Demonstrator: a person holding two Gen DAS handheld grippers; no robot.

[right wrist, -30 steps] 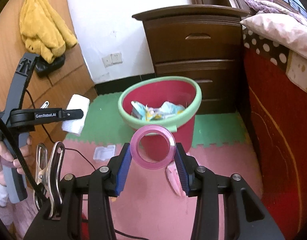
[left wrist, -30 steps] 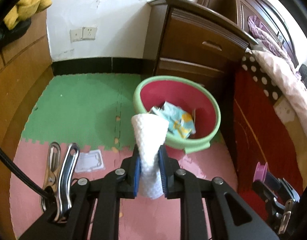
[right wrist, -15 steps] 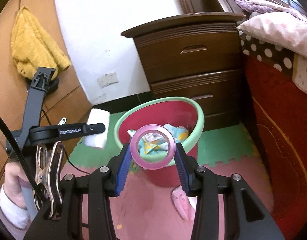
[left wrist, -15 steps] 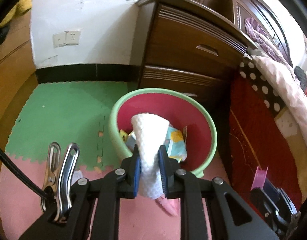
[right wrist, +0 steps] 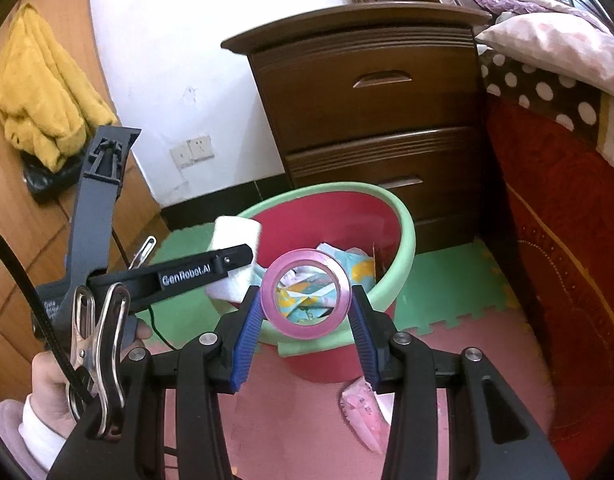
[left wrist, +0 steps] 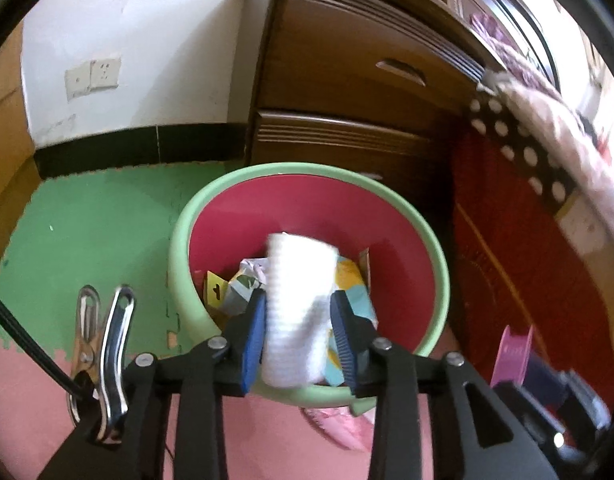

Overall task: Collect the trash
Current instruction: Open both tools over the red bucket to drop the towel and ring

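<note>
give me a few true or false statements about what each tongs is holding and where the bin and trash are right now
1. The left tongs have the white paper wad between their pads, over the bin. True.
2. The right tongs are empty. False: they are shut on a pink tape ring.
3. The bin is empty. False: crumpled wrappers already lie inside it.
4. The bin stands in front of the wooden nightstand. True.
5. A pink wrapper lies on the floor mat beside the bin. True.
6. The tape ring rests on the floor. False: it is held up in the right tongs, in front of the bin.
</note>
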